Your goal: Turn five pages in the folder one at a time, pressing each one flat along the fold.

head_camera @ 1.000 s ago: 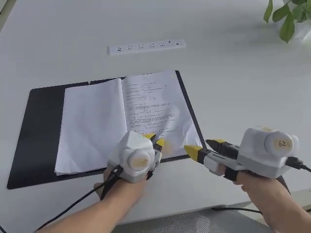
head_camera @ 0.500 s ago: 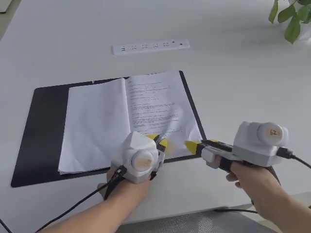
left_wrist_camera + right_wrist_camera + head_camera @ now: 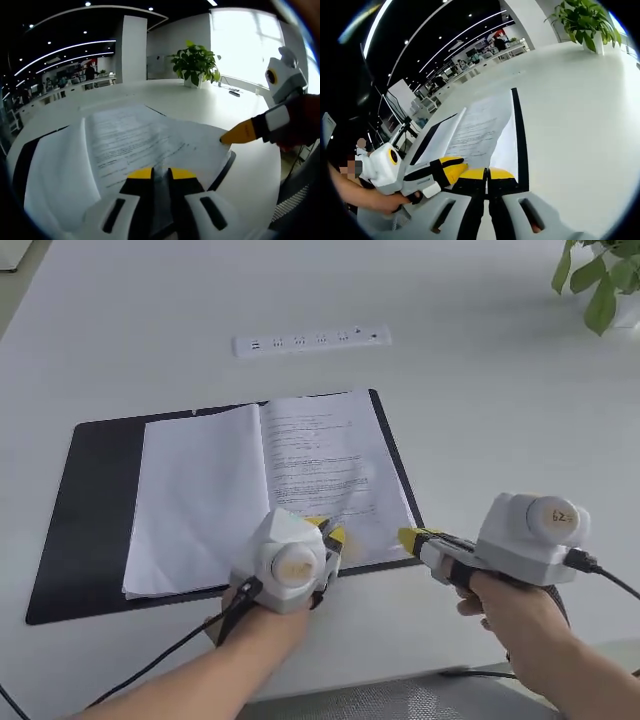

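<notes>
A black folder [image 3: 70, 520] lies open on the white table. It shows a blank left page [image 3: 195, 500] and a printed right page [image 3: 320, 460]. My left gripper [image 3: 332, 534] is shut, its yellow tips [image 3: 161, 174] low over the bottom of the printed page [image 3: 135, 140]. My right gripper [image 3: 408, 537] is shut too, its tips [image 3: 487, 174] at the page's lower right edge beside the folder's black border [image 3: 519, 145]. From the left gripper view, the right gripper's tip [image 3: 239, 135] touches the paper's edge. I cannot tell whether paper sits between its jaws.
A white power strip [image 3: 310, 340] lies beyond the folder. A potted plant [image 3: 595, 280] stands at the far right corner. Cables trail from both grippers toward the table's near edge. Bare table surrounds the folder on the right and far side.
The right gripper's jaws, parted a second ago, have shut, and it has settled at the page's lower right edge. The left gripper has stayed on the page.
</notes>
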